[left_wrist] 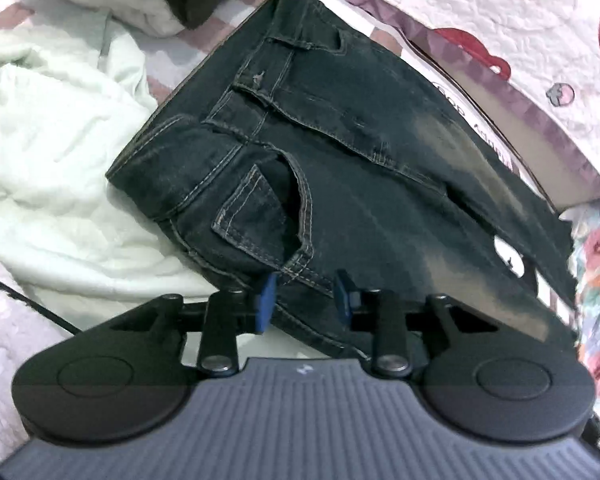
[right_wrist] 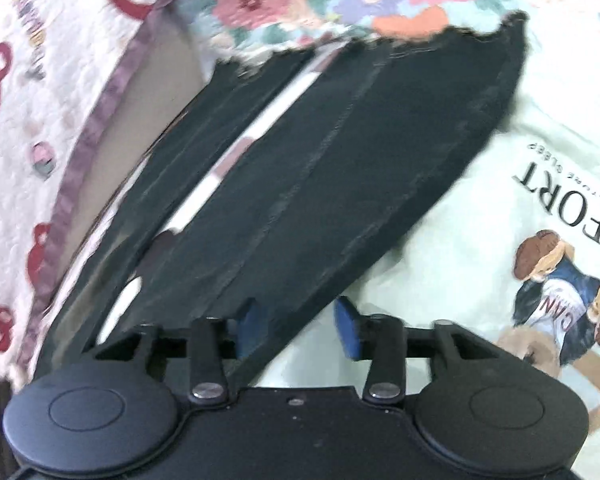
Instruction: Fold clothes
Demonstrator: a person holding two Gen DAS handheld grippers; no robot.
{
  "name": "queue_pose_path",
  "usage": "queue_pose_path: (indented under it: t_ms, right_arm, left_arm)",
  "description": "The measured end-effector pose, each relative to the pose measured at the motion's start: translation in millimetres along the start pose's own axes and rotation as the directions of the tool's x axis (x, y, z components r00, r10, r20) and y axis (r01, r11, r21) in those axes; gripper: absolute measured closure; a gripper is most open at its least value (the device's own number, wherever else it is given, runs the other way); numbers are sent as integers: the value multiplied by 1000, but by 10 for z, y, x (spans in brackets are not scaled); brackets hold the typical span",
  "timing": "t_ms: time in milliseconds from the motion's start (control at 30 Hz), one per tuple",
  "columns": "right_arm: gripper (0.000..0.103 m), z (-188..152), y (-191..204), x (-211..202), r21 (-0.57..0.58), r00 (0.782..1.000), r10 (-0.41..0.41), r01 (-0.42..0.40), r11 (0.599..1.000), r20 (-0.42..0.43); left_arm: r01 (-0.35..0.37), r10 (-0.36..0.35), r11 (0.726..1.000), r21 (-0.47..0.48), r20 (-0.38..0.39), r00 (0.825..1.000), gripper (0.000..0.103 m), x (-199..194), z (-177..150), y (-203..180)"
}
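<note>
The left gripper [left_wrist: 305, 294] has its blue-padded jaws parted, with the outer seam edge of the dark blue denim jeans [left_wrist: 340, 168] lying between them near the hip; no pad visibly presses the cloth, so the jaws look released rather than clenched. From there the jeans spread away, front side up: the curved front pocket with tan stitching [left_wrist: 260, 216] sits just beyond the jaws, the waistband and belt loops run up to the left, and a faded, brownish patch marks the thigh. The right gripper [right_wrist: 296, 320] also has its jaws apart, one pad over the dark leg fabric [right_wrist: 340, 168] and the other beside its edge above a pale green printed T-shirt with teddy bears and lettering [right_wrist: 540, 240]; the view is blurred, so contact cannot be judged. The two legs stretch outward with a narrow gap between them, ending in frayed hems against a floral quilted cover [right_wrist: 320, 4]. The jeans lie on a bed. To the left of the waistband is a crumpled pale green garment [left_wrist: 60, 152] touching the denim; a white quilt with red bears and a purple border [left_wrist: 500, 20] runs close along the far leg, leaving little room on that side.
</note>
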State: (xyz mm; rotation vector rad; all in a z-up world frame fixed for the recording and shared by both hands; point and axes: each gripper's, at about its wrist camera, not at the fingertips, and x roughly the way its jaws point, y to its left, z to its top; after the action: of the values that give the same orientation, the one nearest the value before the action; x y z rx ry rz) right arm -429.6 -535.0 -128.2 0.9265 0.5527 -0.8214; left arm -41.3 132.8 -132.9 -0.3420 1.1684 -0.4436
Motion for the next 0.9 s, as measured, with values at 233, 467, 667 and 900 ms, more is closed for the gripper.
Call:
queue_pose_path:
  t_ms: [233,467,667,900]
  right_arm:
    - [86,88,-196,237,74,992,-22,13,997,123]
    - [95,456,312,66,-174,960,140,-99,980,241]
    - [96,661,517,-71,-221,941,233,-180,959,245]
    - [96,755,743,-70,-318,950,213,-134,939,228]
  left_arm:
    - [-63,63,998,-20,5,998,57,-37,83,13]
    - [18,-50,956,-294,-102,994,30,6,35,177]
    - [-148,156,964,-220,17,988,27,109,34,64]
    - [-128,139,962,-242,26,990,48,128,-43,32]
